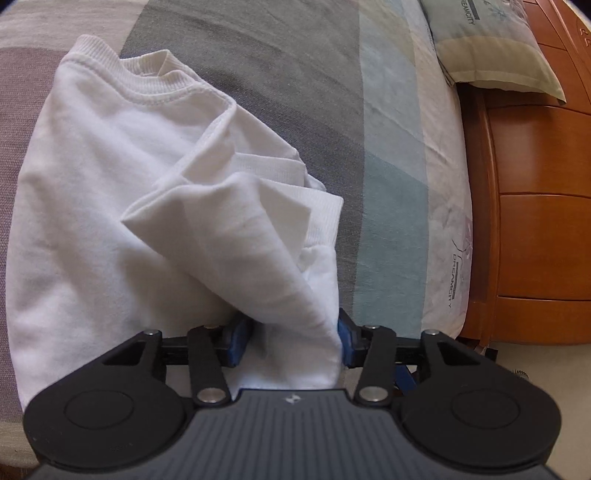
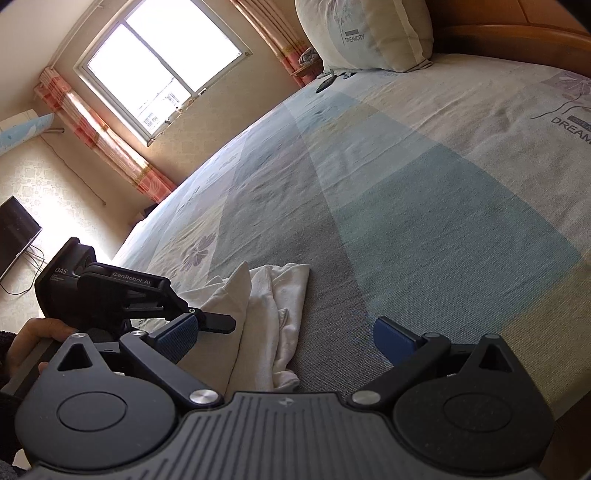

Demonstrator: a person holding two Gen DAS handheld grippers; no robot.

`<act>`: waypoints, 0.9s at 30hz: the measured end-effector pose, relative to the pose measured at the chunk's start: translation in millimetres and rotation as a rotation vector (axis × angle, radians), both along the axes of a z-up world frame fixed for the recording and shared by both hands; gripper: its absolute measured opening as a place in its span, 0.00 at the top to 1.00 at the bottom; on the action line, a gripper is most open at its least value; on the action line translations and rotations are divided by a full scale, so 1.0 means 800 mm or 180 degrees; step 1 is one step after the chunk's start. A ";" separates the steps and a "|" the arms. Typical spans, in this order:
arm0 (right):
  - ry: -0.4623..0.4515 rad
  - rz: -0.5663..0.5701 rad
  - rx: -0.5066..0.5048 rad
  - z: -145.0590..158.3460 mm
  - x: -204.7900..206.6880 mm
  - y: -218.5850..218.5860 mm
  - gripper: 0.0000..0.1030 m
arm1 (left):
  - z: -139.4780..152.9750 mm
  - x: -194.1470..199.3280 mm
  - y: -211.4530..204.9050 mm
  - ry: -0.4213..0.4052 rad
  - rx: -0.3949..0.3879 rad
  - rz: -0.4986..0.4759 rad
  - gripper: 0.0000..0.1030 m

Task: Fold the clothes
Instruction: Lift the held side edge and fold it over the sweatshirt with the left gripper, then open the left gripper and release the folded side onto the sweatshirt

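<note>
On the bed (image 1: 258, 74), spread with a patchwork sheet of grey, teal, mauve and cream panels:

1. Bed sheet. Printed flower motif with the word "DREAMCITY" (image 1: 458, 280) near its edge, at 3 o'clock in the left wrist view; the same print, cut off as "DREAM", sits at 2 o'clock in the right wrist view.
2. Wooden headboard (image 1: 535, 221), orange-brown, panelled, at 3 o'clock in the left view.
3. White shirt (image 1: 92, 221), ribbed collar at 11 o'clock, lying flat on the sheet; one fold of its cloth rises toward 6 o'clock, between the pads of item 6. In the right view the shirt lies bunched at 7 o'clock.
4. Pillow (image 2: 369, 33), pale, lettered "DREAMCITY", at 12 o'clock in the right view.
5. Window (image 2: 162, 70), bright, with pink-checked curtains, at 11 o'clock.
6. Left gripper (image 1: 291, 339), blue pads partly parted, the shirt fold hanging between them and against the right-hand pad, the other pad standing clear. Its body reads "DAS" and "GenRobot.AI" in the right view, a hand (image 2: 33, 343) behind it.
7. Right gripper (image 2: 291, 339), pads spread wide, nothing between them, above grey sheet.
8. Dark screen (image 2: 16, 232), at 9 o'clock.
</note>
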State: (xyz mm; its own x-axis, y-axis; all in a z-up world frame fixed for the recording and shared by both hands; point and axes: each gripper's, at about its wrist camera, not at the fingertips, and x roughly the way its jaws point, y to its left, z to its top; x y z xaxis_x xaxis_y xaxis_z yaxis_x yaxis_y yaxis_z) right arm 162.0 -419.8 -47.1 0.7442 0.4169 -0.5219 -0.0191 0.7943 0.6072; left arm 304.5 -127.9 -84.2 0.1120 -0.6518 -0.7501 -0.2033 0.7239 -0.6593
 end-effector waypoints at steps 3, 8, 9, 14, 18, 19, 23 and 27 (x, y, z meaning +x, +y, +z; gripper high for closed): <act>0.0027 -0.0015 0.0003 -0.003 -0.001 -0.001 0.00 | 0.000 0.003 -0.007 -0.0007 -0.0055 0.0023 0.41; 0.0040 -0.0024 -0.0023 -0.002 -0.004 -0.002 0.00 | 0.014 0.001 -0.005 -0.0016 -0.0312 0.0008 0.40; 0.0039 -0.0030 -0.0029 -0.002 -0.004 -0.002 0.00 | 0.022 -0.001 -0.003 -0.0067 -0.0413 -0.0029 0.39; 0.0043 -0.0084 -0.0076 -0.001 -0.006 -0.005 0.00 | 0.063 -0.010 0.016 -0.0531 -0.0414 -0.0263 0.33; 0.0050 -0.0120 -0.0111 0.002 -0.004 -0.006 0.00 | 0.080 -0.021 0.037 -0.0962 0.0074 -0.0454 0.32; 0.0055 -0.0117 -0.0113 0.003 -0.004 -0.007 0.00 | 0.081 -0.025 0.042 -0.1049 0.0217 -0.0500 0.32; 0.0088 -0.0057 -0.0010 0.005 -0.006 -0.008 0.00 | 0.082 -0.048 0.057 -0.1449 0.0671 -0.0751 0.32; 0.0113 -0.0054 -0.0036 0.005 -0.012 0.002 0.00 | 0.081 -0.081 0.075 -0.1802 0.0952 -0.0879 0.32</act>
State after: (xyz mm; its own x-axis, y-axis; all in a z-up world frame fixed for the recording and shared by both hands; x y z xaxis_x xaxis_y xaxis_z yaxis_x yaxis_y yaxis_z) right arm 152.1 -418.0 -42.8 0.7320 0.3984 -0.5526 0.0157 0.8011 0.5983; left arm 239.9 -67.6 -19.0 0.3985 -0.4873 -0.7770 0.3306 0.8665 -0.3739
